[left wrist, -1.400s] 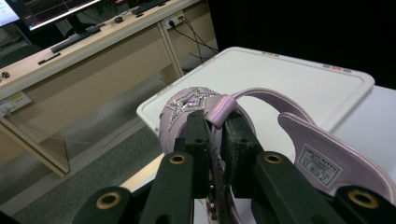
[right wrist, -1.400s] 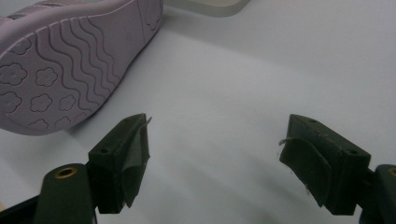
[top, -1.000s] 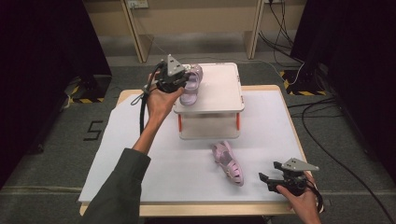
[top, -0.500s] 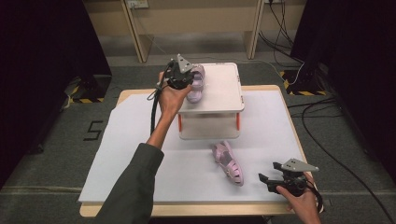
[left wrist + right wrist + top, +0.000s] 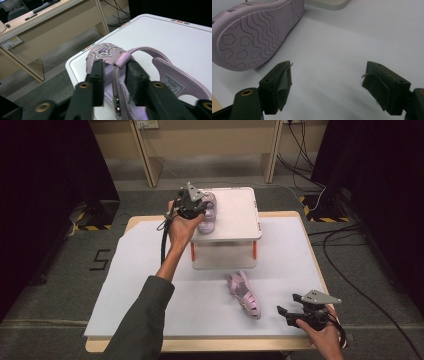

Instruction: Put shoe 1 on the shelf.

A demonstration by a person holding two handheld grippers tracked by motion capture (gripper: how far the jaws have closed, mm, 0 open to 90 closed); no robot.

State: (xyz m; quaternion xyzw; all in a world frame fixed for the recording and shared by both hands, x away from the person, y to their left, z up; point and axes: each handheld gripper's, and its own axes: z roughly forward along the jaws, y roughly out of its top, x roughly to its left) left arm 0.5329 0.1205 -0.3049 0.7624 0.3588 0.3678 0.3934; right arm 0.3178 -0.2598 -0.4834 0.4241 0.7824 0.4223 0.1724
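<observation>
Landmark for all positions: white raised stand [image 5: 237, 215] [image 5: 175, 35], set toward the far side of the counter [image 5: 150, 270] [image 5: 352, 37], with red posts between its top plate and its base.

Left gripper [image 5: 202, 210] [image 5: 113, 67]:
- Held in the left hand [image 5: 180, 227] at the stand's left edge, above the top plate.
- Jaws just opened and now released, no longer clenched.
- Upper strap of the first sandal between the jaws, with a visible gap on one side; no pressing by the pads.

First sandal [image 5: 209, 217] [image 5: 172, 77]:
- Pale lilac, with a glittering star on the toe piece and a printed label on the insole.
- Resting sole-down on the stand's top plate, along its left edge, toe toward the far corner.

Second sandal [image 5: 244, 295] [image 5: 254, 32]:
- Same lilac colour.
- Lying on its side on the counter, in front of the stand and slightly right of its middle, well apart from its base.
- Wavy, flower-patterned sole turned toward the right gripper.

Right gripper [image 5: 281, 311] [image 5: 327, 72]:
- Held in the right hand [image 5: 325, 340], low over the counter, in front of the stand and beyond its right edge, near the counter's near edge.
- Jaws spread wide, released, with only bare counter surface between them.
- Positioned near the second sandal without touching it, pointing toward its sole.
</observation>
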